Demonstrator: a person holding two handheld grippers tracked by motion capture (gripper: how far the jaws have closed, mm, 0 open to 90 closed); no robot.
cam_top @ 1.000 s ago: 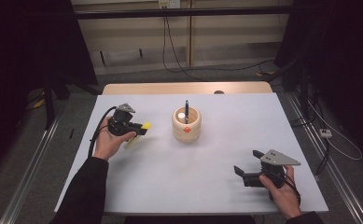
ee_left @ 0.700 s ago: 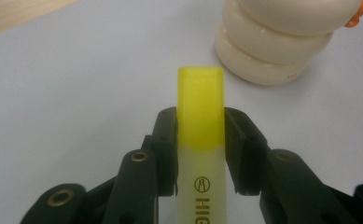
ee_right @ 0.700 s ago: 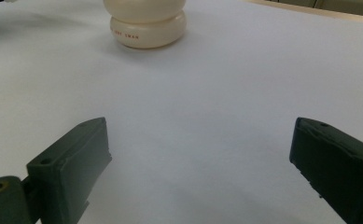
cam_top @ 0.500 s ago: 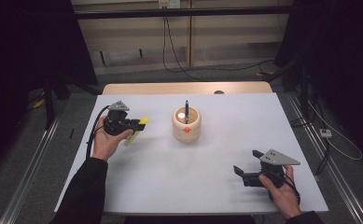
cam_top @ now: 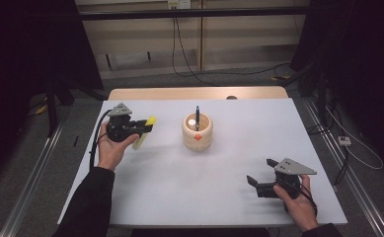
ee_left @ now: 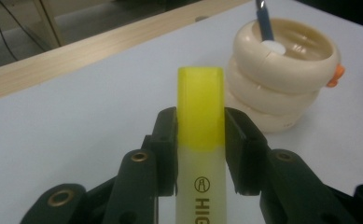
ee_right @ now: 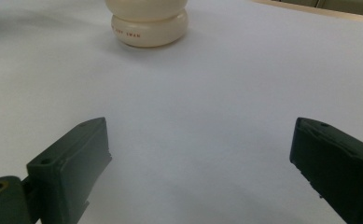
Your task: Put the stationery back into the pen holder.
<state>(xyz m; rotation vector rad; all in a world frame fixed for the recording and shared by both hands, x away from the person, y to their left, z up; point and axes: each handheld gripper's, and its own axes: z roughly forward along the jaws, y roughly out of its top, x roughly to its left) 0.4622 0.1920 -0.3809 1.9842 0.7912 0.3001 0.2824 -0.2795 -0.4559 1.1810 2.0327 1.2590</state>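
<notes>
The left gripper is clamped on a yellow highlighter, both jaws pressing its sides just below the cap. It holds the highlighter up off the white worktop, at the left side, with the capped end aimed toward the cream holder. That holder stands near the middle of the worktop, well apart from the highlighter, and already has a dark pen standing in it.

The right gripper sits low at the near right corner, jaws spread wide with nothing between them; from its own camera the bare worktop runs out between the two jaws to the foot of the holder.

So the pick-up looks done: the highlighter is firmly in hand. What seems left is the carry across to the holder, tipping the highlighter upright over its mouth, and letting it drop in beside the pen. The right hand looks idle for now.
</notes>
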